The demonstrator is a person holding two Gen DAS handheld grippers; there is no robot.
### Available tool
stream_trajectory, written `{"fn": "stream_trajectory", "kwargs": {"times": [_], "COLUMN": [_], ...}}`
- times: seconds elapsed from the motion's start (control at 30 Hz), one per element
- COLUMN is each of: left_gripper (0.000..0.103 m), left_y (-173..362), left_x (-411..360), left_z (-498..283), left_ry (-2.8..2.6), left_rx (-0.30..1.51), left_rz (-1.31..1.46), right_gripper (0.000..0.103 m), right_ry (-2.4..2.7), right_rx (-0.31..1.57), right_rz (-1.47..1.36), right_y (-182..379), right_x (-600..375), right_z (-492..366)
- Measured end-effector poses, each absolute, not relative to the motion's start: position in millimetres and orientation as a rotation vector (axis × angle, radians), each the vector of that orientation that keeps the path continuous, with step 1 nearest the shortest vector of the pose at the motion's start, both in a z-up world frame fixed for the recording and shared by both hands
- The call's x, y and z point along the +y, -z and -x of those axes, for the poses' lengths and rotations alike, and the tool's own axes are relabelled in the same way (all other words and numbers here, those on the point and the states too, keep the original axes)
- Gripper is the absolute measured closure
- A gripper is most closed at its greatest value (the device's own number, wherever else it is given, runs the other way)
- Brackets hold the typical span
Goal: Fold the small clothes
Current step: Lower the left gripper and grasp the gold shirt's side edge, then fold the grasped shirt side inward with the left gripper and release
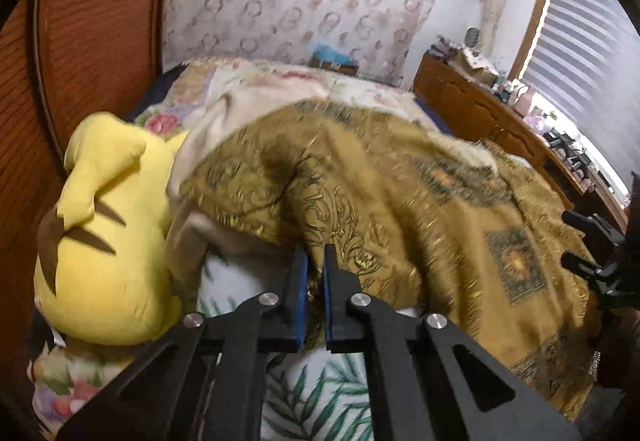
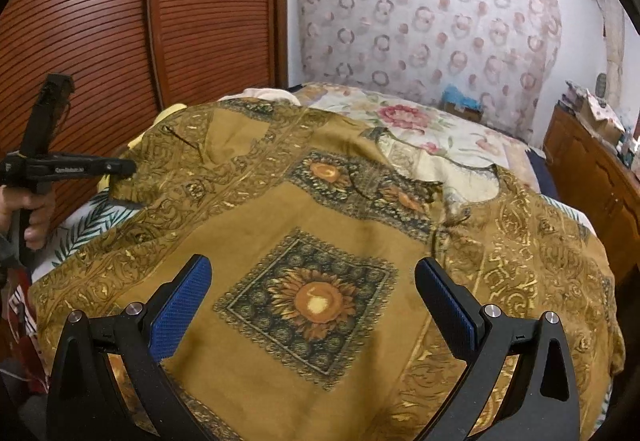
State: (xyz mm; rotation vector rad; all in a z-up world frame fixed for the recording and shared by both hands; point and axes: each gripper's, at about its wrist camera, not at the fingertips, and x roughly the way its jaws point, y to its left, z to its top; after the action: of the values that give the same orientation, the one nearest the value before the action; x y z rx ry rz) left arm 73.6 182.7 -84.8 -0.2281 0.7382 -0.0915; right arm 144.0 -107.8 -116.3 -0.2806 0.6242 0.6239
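While spread over the bed point(image 2: 440, 129), mustard garment point(image 2: 280, 209) with sunflower squares fills most of right wrist view; same garment point(image 1: 400, 201) bunched and partly lifted in left wrist view.

Left wrist view only: yellow plush toy point(image 1: 108, 233) at far left, against louvred wooden door point(image 1: 92, 41), touching cream lining of garment. Left gripper point(image 1: 316, 273) jaws nearly together, clamped on garment edge, cloth running up between blue pads point(image 1: 300, 301). Palm-leaf sheet point(image 1: 316, 393) under gripper. Right gripper point(image 1: 592, 245) cut off at right edge there, black parts only, state unreadable from that view.

Right wrist view only: left gripper point(image 2: 120, 169) seen from side at far left, hand point(image 2: 34, 213) on its grip, tip at garment's left edge; actual bite hidden by cloth fold. Right gripper point(image 2: 312, 305) jaws wide apart, hovering over large sunflower square point(image 2: 312, 301), gripping nothing. Neckline opening point(image 2: 452, 177) up right, floral bedspread showing through. Red-and-white item at lower left edge, too cut off to identify.

Motion blur on garment in left wrist view, pattern hard to read. Garment's near hem out of frame in both.

Surroundings: patterned curtain point(image 2: 420, 21) behind bed, blue box point(image 2: 460, 101) at its foot, wooden dresser point(image 2: 592, 177) at right with clutter on top, window blind point(image 1: 588, 29) beyond.
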Motion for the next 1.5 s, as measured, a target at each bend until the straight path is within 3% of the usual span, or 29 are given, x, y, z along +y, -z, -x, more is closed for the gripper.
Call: {"fn": "stream_trajectory", "kwargs": {"times": [0.47, 0.67, 0.73, 1.0, 1.1, 1.2, 1.37, 1.5], "left_gripper": [0.101, 0.081, 0.079, 0.052, 0.052, 0.052, 0.051, 0.051], "left_y": [6, -6, -6, 6, 20, 37, 55, 64], "left_x": [72, 53, 57, 90, 103, 115, 132, 137], "left_z": [-129, -121, -115, -85, -80, -72, -62, -58], "left_ry": [0.304, 0.328, 0.3, 0.164, 0.136, 0.1, 0.067, 0.053], "left_rx": [0.641, 0.626, 0.622, 0.599, 0.619, 0.635, 0.65, 0.666], "left_rz": [0.065, 0.062, 0.052, 0.029, 0.047, 0.064, 0.105, 0.125], "right_gripper": [0.0, 0.0, 0.0, 0.0, 0.001, 0.006, 0.03, 0.035], "right_ry": [-0.523, -0.497, -0.493, -0.53, -0.573, -0.643, -0.748, -0.8], "right_rx": [0.576, 0.587, 0.587, 0.574, 0.567, 0.57, 0.619, 0.658], "right_rz": [0.217, 0.211, 0.208, 0.227, 0.244, 0.268, 0.267, 0.302], "right_y": [90, 90, 90, 88, 85, 84, 91, 105], "right_x": [-164, -179, -181, -164, -145, -119, -76, -38], "right_z": [-155, -156, -157, -165, -170, -178, -198, -211]}}
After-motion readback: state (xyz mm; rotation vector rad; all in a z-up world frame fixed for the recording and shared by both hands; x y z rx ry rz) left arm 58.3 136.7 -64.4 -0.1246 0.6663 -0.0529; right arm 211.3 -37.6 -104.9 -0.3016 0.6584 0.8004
